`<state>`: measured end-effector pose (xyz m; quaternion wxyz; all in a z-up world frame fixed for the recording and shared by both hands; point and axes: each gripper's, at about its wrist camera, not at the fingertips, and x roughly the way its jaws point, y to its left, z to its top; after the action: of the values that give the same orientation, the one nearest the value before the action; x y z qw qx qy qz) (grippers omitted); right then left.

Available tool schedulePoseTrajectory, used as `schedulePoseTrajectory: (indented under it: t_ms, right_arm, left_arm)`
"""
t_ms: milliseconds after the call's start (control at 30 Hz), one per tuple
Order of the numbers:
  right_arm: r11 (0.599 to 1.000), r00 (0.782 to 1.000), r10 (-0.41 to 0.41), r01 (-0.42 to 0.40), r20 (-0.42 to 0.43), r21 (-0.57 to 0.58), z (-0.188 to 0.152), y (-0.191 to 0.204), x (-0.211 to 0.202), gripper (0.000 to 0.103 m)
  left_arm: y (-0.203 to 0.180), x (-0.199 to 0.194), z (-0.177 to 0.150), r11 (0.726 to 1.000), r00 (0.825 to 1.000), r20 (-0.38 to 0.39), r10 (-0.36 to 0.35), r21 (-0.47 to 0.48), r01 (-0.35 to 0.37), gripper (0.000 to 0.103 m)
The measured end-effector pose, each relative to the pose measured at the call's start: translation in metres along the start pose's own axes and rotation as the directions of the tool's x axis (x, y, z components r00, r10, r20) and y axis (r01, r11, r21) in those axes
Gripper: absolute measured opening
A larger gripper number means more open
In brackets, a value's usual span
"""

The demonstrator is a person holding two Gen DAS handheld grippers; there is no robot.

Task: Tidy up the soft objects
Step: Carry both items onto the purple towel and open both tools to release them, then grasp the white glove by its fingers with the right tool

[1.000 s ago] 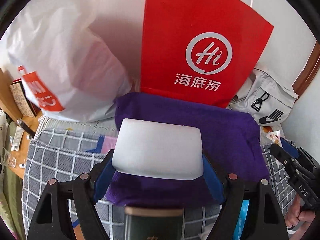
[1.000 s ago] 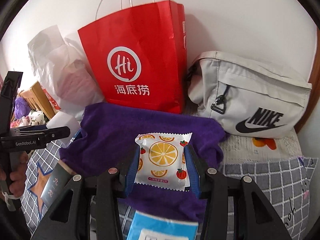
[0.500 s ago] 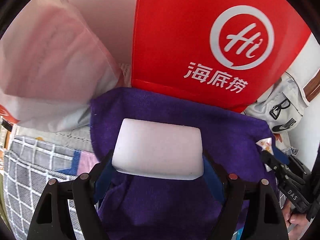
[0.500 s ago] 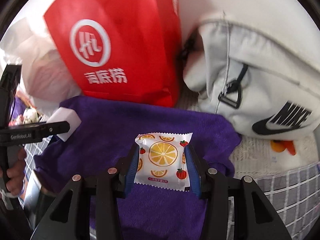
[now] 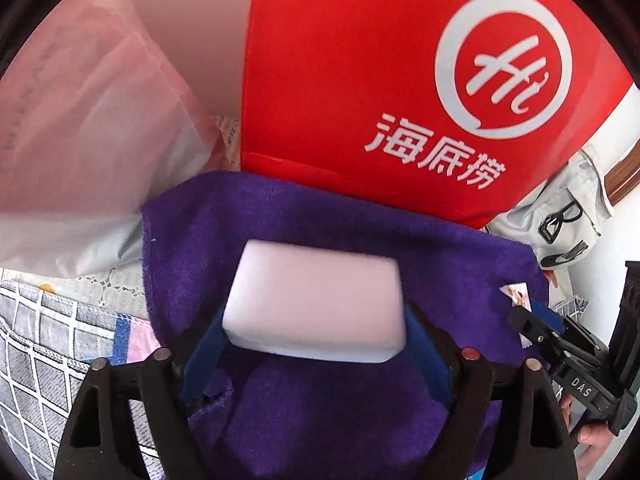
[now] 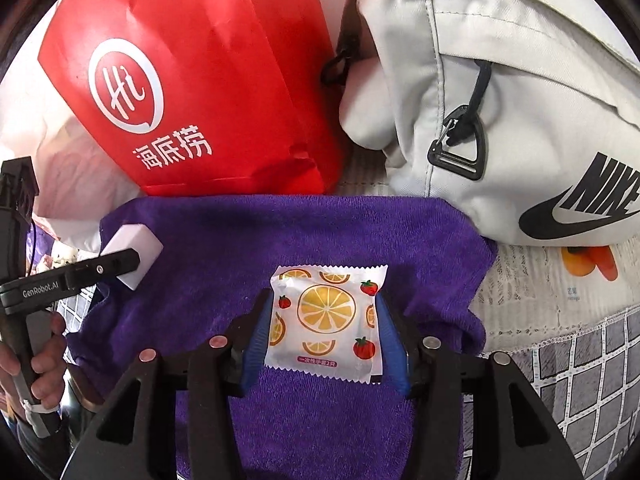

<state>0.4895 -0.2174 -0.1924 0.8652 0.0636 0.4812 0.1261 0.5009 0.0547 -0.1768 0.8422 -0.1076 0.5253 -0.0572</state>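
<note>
The left gripper (image 5: 316, 344) has a white foam block (image 5: 314, 304) between its blue pads; its jaws have just been opening and the pads now stand slightly apart from the block's ends. The block lies low over the purple towel (image 5: 320, 216). The right gripper (image 6: 326, 340) has a small packet with orange slices (image 6: 326, 316) between its fingers, above the same towel; these jaws too have just been opening, and a thin gap shows beside the packet. Behind the towel stand a red paper bag (image 6: 208, 72) and a grey Nike bag (image 6: 500, 112)
</note>
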Motion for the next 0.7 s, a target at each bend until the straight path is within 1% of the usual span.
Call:
schedulePoseTrajectory:
  t_ms: [33, 67, 133, 200, 300, 400, 500, 533, 600, 700]
  right_arm:
    - [1.0, 1.0, 0.0, 0.0, 0.001, 0.004, 0.001, 0.0, 0.001, 0.06]
    - [1.0, 1.0, 0.0, 0.0, 0.001, 0.004, 0.001, 0.0, 0.001, 0.063]
    - [1.0, 1.0, -0.003, 0.003, 0.003, 0.002, 0.0, -0.001, 0.0, 0.071]
    - [1.0, 1.0, 0.001, -0.001, 0.003, -0.003, 0.001, 0.0, -0.001, 0.073]
    - [1.0, 1.0, -0.005, 0.005, 0.0, -0.017, 0.002, 0.003, -0.002, 0.075]
    - [0.998, 0.998, -0.06, 0.06, -0.003, -0.031, -0.001, 0.011, -0.007, 0.075]
    - [0.995, 0.996, -0.09, 0.09, 0.005, -0.038, -0.006, 0.017, -0.016, 0.075]
    - [0.995, 0.996, -0.092, 0.093, 0.006, -0.031, -0.009, 0.019, -0.02, 0.079]
    - [0.996, 0.996, -0.089, 0.089, 0.006, -0.005, -0.015, 0.02, -0.03, 0.086]
    - [0.999, 0.999, -0.048, 0.048, 0.011, 0.0, -0.028, 0.022, -0.049, 0.086]
  left_arm:
    - [-0.001, 0.0, -0.001, 1.0, 1.0, 0.007, 0.0, 0.004, 0.0, 0.095]
    - [-0.005, 0.003, 0.0, 1.0, 1.0, 0.014, -0.003, 0.005, 0.003, 0.098]
    - [-0.008, 0.003, -0.001, 1.0, 1.0, 0.018, -0.02, -0.008, 0.02, 0.098]
    - [-0.007, 0.002, -0.002, 0.999, 0.999, 0.014, -0.032, -0.016, 0.032, 0.098]
    - [-0.008, -0.004, -0.004, 1.0, 0.999, 0.031, -0.017, -0.016, 0.017, 0.098]
    - [-0.007, -0.014, -0.004, 1.0, 0.999, 0.051, -0.013, -0.018, 0.014, 0.098]
    - [-0.006, -0.034, -0.007, 0.999, 0.995, 0.1, -0.032, -0.018, 0.034, 0.098]
    - [-0.006, -0.044, -0.01, 0.999, 0.991, 0.125, -0.037, -0.015, 0.04, 0.098]
    - [-0.006, -0.062, -0.017, 0.999, 0.985, 0.167, -0.037, -0.017, 0.04, 0.098]
    - [-0.006, -0.084, -0.03, 0.999, 0.985, 0.171, -0.04, -0.008, 0.042, 0.098]
